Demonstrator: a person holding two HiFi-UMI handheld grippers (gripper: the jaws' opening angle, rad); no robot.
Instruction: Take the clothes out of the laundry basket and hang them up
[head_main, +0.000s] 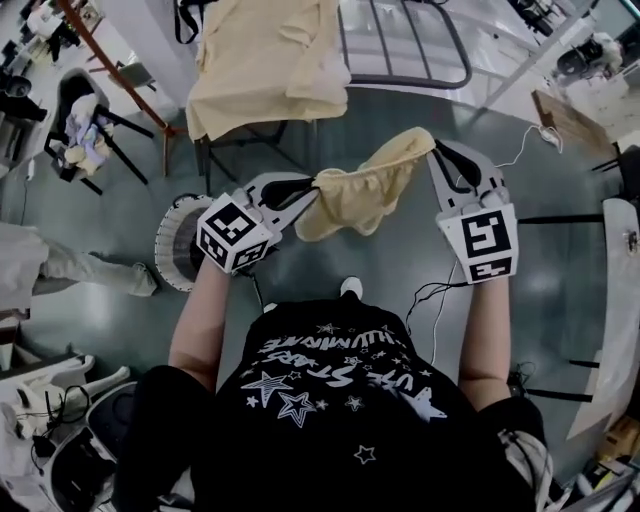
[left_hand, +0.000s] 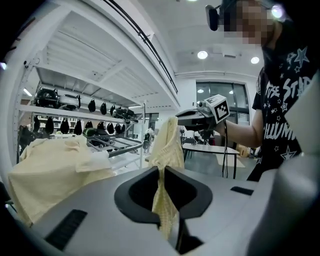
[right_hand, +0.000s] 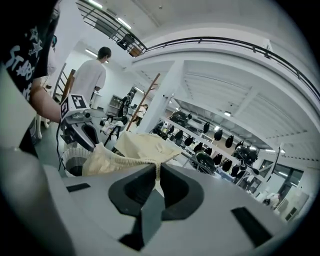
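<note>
A pale yellow garment (head_main: 365, 190) hangs stretched in the air between my two grippers, in front of my chest. My left gripper (head_main: 312, 188) is shut on its lower left end, and the cloth (left_hand: 167, 145) rises out of the pinched jaws (left_hand: 161, 172). My right gripper (head_main: 437, 150) is shut on the upper right edge, with the fabric (right_hand: 115, 159) running off to the left from its jaws (right_hand: 156, 172). The round white laundry basket (head_main: 175, 245) stands on the floor below my left hand. A metal drying rack (head_main: 400, 40) stands ahead of me.
A larger cream cloth (head_main: 265, 60) is draped over the rack's left part. A chair with clothes (head_main: 85, 125) stands at the far left. Cables (head_main: 440, 290) trail on the floor by my feet. A person in a white shirt (right_hand: 95, 75) stands farther off.
</note>
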